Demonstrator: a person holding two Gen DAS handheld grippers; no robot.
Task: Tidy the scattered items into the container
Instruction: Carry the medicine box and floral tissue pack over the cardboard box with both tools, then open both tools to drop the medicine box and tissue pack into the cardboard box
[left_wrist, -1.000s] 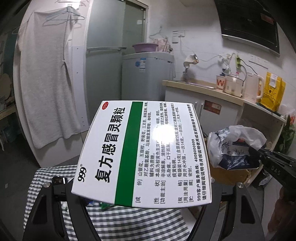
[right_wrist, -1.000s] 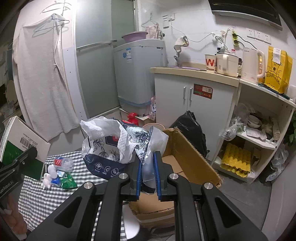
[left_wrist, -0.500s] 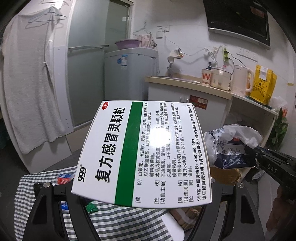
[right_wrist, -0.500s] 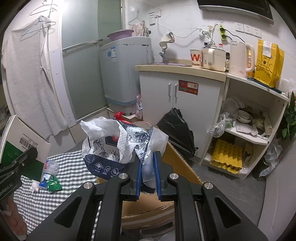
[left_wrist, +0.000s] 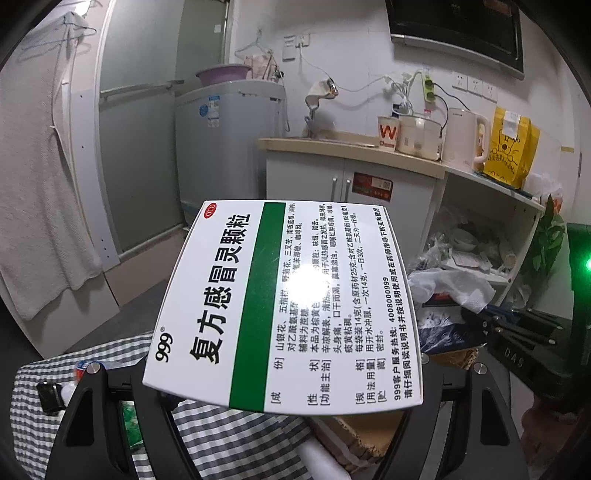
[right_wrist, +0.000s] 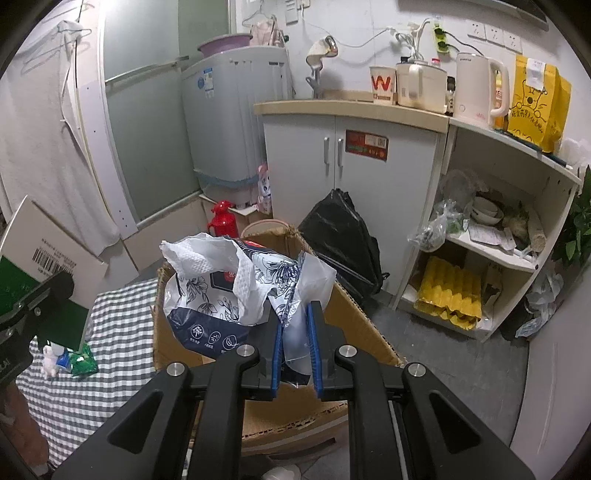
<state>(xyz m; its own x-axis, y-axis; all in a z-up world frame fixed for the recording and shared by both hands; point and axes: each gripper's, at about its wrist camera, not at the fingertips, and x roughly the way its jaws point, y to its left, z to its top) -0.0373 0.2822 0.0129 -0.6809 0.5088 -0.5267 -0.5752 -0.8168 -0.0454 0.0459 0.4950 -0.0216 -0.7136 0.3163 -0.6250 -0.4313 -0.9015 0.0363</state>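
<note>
In the left wrist view the white and green medicine box (left_wrist: 284, 306) fills the middle of the frame, its printed face turned up to the camera, held across its width by the left gripper (left_wrist: 280, 391), whose fingers disappear under the box's lower edge, so the contact itself is covered. That box blocks most of what lies behind it: only a strip of corrugated edge of the cardboard box (left_wrist: 365, 432) shows at lower centre, and the checked tablecloth (left_wrist: 229, 435) appears in the lower left. The right wrist view supplies what is missing there: the cardboard box (right_wrist: 354, 325) stands open in the middle of the frame, beside the tablecloth (right_wrist: 118, 332), and the right gripper (right_wrist: 295, 343) has its blue pads (right_wrist: 275, 347) pinched tight on a wrinkled plastic bag with a dark floral print (right_wrist: 236, 288), which hangs above the open box. It also shows the medicine box (right_wrist: 48, 258) at the left edge, seen from its barcode side, with the left gripper (right_wrist: 37, 306) only partly in frame. A few small items (right_wrist: 70, 360) lie on the cloth at lower left, too small to identify. In the left view the right gripper (left_wrist: 476, 317) enters from the right edge, the bag (left_wrist: 443, 295) bunched at its tip, its jaws unreadable from this angle.
</note>
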